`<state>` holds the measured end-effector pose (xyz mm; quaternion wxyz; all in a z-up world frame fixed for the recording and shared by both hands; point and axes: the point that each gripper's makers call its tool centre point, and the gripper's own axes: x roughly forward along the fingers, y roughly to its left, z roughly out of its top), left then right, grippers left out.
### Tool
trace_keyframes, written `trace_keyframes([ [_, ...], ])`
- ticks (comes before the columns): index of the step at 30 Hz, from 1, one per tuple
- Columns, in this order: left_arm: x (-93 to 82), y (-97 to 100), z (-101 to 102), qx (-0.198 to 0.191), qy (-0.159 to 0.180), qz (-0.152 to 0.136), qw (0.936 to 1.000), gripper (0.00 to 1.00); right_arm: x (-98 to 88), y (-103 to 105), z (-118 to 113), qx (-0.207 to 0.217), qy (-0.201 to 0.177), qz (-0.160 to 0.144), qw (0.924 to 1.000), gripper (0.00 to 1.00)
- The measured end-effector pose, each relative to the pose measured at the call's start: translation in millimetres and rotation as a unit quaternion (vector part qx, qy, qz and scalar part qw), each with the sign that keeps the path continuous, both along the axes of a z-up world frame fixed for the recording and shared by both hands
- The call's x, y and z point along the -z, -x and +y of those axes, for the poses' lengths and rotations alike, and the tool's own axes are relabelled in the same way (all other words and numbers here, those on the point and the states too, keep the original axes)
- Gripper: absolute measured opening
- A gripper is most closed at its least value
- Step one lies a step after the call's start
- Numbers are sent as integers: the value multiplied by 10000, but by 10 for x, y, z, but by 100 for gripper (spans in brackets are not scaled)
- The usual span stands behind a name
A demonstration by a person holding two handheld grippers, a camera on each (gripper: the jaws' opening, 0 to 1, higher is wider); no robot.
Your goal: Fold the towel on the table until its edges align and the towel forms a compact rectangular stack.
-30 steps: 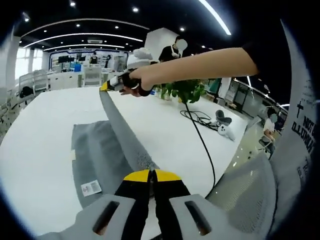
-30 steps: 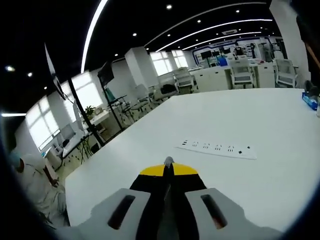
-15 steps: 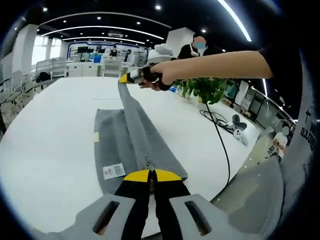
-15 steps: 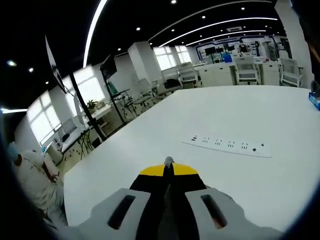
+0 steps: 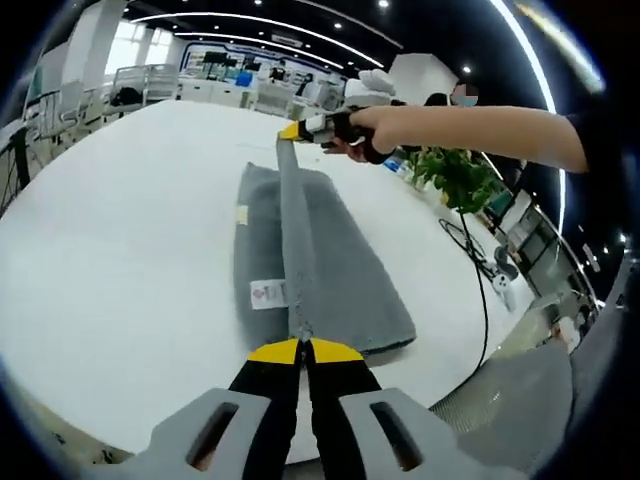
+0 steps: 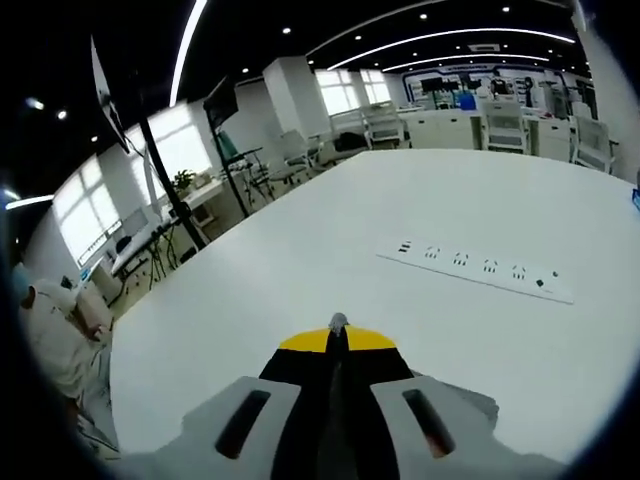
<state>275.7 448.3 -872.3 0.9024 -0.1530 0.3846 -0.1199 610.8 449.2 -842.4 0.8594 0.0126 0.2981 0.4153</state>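
Grey terry towel (image 5: 330,270) lay on the white table (image 5: 120,260), one edge pulled taut from the left gripper (image 5: 300,350), clamped on it at 6 o'clock, to the right gripper (image 5: 292,131), likewise clamped at 12, long axis between them.

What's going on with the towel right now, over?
Both grippers, left and right, shut on the towel, edge stretched between them. Rest lies on the table. Nothing blocking.

Grey towel (image 5: 340,280), white table (image 5: 120,270), yellow-tipped jaws.
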Motion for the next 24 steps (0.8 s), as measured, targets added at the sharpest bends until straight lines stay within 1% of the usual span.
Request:
trace_keyframes([
  [1, 20, 20, 2, 49, 28, 80, 10000, 2, 26, -10, 11, -24, 20, -13, 10000, 0],
  [2, 13, 0, 13, 47, 68, 14, 10000, 2, 51, 3, 29, -69, 45, 2, 10000, 0],
  [3, 49, 8, 51, -39, 180, 77, 9998, 2, 80, 5, 49, -89, 79, 0, 9999, 1],
  [4, 76, 13, 72, -59, 216, 141, 9996, 2, 107, 0, 66, -104, 97, 9, 9999, 1],
  [5, 104, -8, 100, -56, 205, 134, 9997, 2, 141, -7, 96, -124, 104, 11, 9999, 1],
  [9, 132, 6, 81, -15, 184, 324, 9993, 1, 182, 36, 162, -204, 146, 40, 9997, 1],
  [13, 162, 26, 56, 7, 174, 441, 9989, 1, 305, 19, 287, -276, 184, 65, 9994, 1],
  [15, 211, 32, 52, -8, 284, 531, 9982, 1, 327, 22, 300, -304, 208, 80, 9993, 1],
  [17, 249, 27, 85, -99, 297, 568, 9979, 1, 350, 24, 304, -320, 262, 69, 9991, 1],
  [19, 277, 24, 105, -111, 319, 595, 9977, 1, 395, 33, 298, -342, 317, 75, 9989, 1],
  [21, 308, 20, 116, -98, 354, 602, 9975, 1, 481, 25, 322, -362, 391, 80, 9985, 1],
  [22, 330, 23, 121, -103, 406, 612, 9972, 1, 541, 20, 327, -520, 620, -37, 9967, 1],
  [23, 352, 25, 132, -162, 466, 631, 9968, 1, 586, 17, 319, -687, 901, -209, 9933, 1],
  [24, 365, 25, 133, -216, 549, 649, 9962, 1, 607, 48, 319, -757, 1065, -266, 9911, 1],
])
